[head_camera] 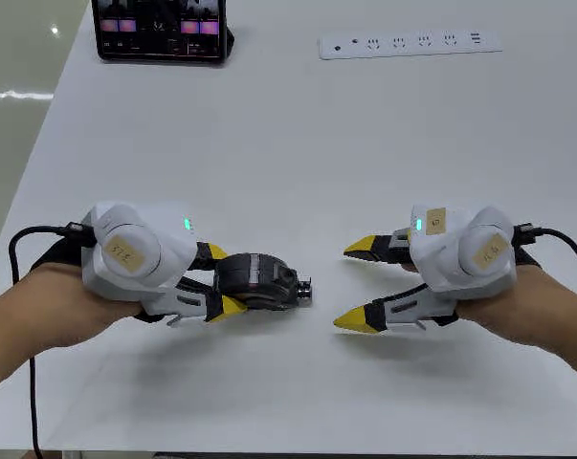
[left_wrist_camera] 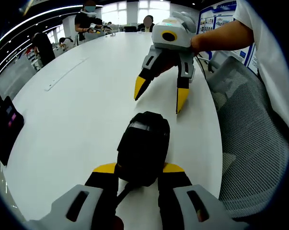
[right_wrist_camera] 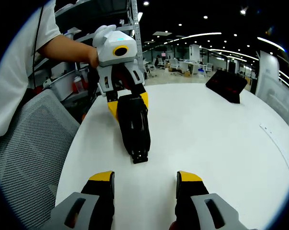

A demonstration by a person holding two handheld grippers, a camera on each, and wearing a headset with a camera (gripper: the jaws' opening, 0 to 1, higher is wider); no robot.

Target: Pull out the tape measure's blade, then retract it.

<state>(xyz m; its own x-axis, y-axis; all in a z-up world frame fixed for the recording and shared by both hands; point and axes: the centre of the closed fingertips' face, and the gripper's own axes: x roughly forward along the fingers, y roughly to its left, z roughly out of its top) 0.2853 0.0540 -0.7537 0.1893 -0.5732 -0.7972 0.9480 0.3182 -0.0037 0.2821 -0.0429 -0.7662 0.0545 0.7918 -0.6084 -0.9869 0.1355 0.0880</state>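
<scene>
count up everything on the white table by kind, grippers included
tape measure: 1
grippers: 2, the left gripper shut on the tape measure, the right gripper open
power strip: 1
tablet with a lit screen: 1
total: 5
</scene>
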